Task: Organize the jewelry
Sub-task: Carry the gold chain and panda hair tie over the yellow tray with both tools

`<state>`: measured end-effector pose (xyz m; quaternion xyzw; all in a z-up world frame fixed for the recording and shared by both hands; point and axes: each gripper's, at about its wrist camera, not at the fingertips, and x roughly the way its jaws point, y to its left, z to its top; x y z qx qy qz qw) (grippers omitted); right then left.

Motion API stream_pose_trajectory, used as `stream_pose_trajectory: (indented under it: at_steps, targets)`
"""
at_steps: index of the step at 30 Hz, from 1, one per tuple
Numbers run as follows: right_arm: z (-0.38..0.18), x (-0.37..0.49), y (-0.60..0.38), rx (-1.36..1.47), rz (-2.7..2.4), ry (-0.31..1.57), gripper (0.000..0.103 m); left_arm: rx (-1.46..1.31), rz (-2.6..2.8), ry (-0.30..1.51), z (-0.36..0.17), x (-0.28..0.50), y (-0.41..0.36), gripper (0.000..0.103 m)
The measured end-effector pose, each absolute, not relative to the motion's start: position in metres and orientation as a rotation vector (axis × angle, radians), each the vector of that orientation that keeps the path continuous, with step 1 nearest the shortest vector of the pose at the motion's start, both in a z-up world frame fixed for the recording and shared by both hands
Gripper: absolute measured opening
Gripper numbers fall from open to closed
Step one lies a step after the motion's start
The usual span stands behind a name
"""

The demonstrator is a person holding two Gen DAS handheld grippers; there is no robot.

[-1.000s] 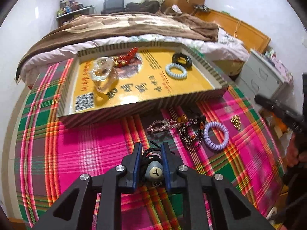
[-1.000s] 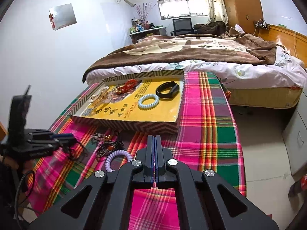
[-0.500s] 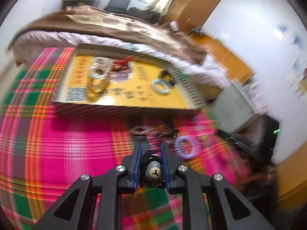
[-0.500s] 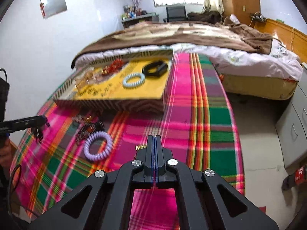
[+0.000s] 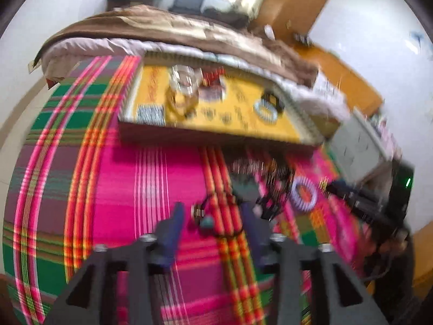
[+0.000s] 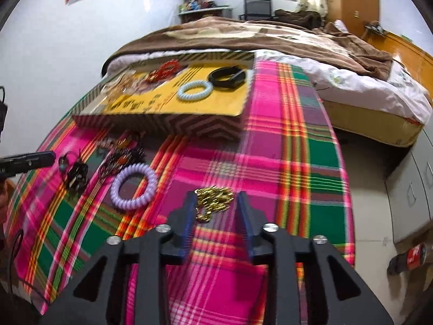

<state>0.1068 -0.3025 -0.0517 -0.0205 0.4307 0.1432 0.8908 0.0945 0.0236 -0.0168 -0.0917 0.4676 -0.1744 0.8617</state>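
Gold chain (image 6: 213, 199) lies between the parted right tongs (image 6: 216, 203)

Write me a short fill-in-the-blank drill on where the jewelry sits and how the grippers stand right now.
1. The gold chain lies between the open fingers of the ____ gripper.
2. The pale blue coil bracelet lies inside the ____ tray.
3. The lilac coil bracelet lies on the ____ cloth.
4. The left gripper is ____.

Missing words: right; yellow; plaid; open
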Motion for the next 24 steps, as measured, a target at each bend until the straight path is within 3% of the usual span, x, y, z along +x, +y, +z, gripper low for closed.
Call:
stream_pose_trajectory:
  at_steps: [9, 11, 15, 17, 18, 19, 23, 24]
  targets:
    - [-0.055, 0.109, -0.293, -0.110, 0.269, 0.903, 0.041, -0.040, -0.347, 0.920, -0.007, 0.082, -0.009, 0.054]
    - [-0.055, 0.111, -0.292, -0.109, 0.267, 0.903, 0.041, 0.008, -0.393, 0.899, -0.002, 0.080, -0.024, 0.063]
    - [-0.054, 0.112, -0.292, -0.107, 0.271, 0.904, 0.040, 0.107, -0.406, 0.956, -0.014, 0.087, -0.053, 0.064]
    - [-0.054, 0.113, -0.295, -0.103, 0.254, 0.902, 0.018, 0.147, -0.393, 0.968, -0.020, 0.087, -0.063, 0.063]
    - [-0.054, 0.113, -0.297, -0.096, 0.244, 0.901, 0.013, 0.169, -0.394, 0.968, -0.023, 0.087, -0.068, 0.063]
    - [-0.054, 0.113, -0.299, -0.089, 0.241, 0.902, 0.007, 0.185, -0.390, 0.974, -0.025, 0.086, -0.072, 0.058]
    - [-0.053, 0.112, -0.300, -0.083, 0.247, 0.899, 0.007, 0.253, -0.375, 0.978, -0.030, 0.084, -0.085, 0.034]
    - [-0.052, 0.111, -0.300, -0.079, 0.250, 0.895, 0.007, 0.253, -0.375, 0.981, -0.030, 0.086, -0.086, 0.033]
